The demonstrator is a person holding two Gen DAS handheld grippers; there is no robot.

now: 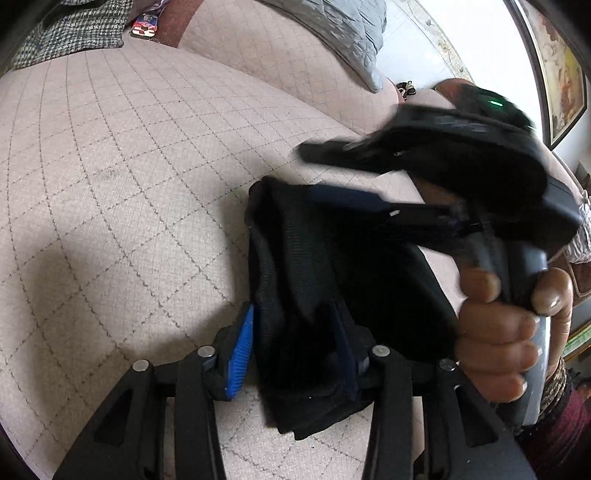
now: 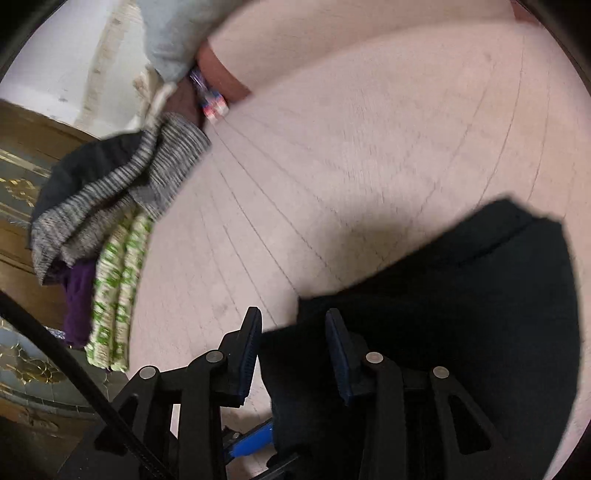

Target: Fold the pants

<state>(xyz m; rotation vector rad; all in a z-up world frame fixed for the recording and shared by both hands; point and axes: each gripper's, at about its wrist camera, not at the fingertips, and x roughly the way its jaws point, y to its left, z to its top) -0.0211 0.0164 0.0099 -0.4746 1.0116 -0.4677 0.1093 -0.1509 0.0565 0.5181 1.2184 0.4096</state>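
The black pants (image 1: 332, 288) are bunched in a thick fold above a pale checked bed cover (image 1: 129, 166). My left gripper (image 1: 295, 343) is shut on the near end of the fold, with cloth filling the gap between its blue pads. My right gripper (image 1: 373, 177) shows blurred in the left wrist view, with one finger pressed on the far end of the pants and the other above it. In the right wrist view the pants (image 2: 461, 295) fill the lower right, and my right gripper (image 2: 295, 350) has its fingers apart with the cloth edge between them.
A stack of folded clothes (image 2: 110, 229), grey striped, green patterned and purple, lies at the bed's left edge. A grey quilted pillow (image 1: 332, 33) and a houndstooth garment (image 1: 74, 29) lie at the far side. A wooden cabinet (image 2: 22, 177) stands past the stack.
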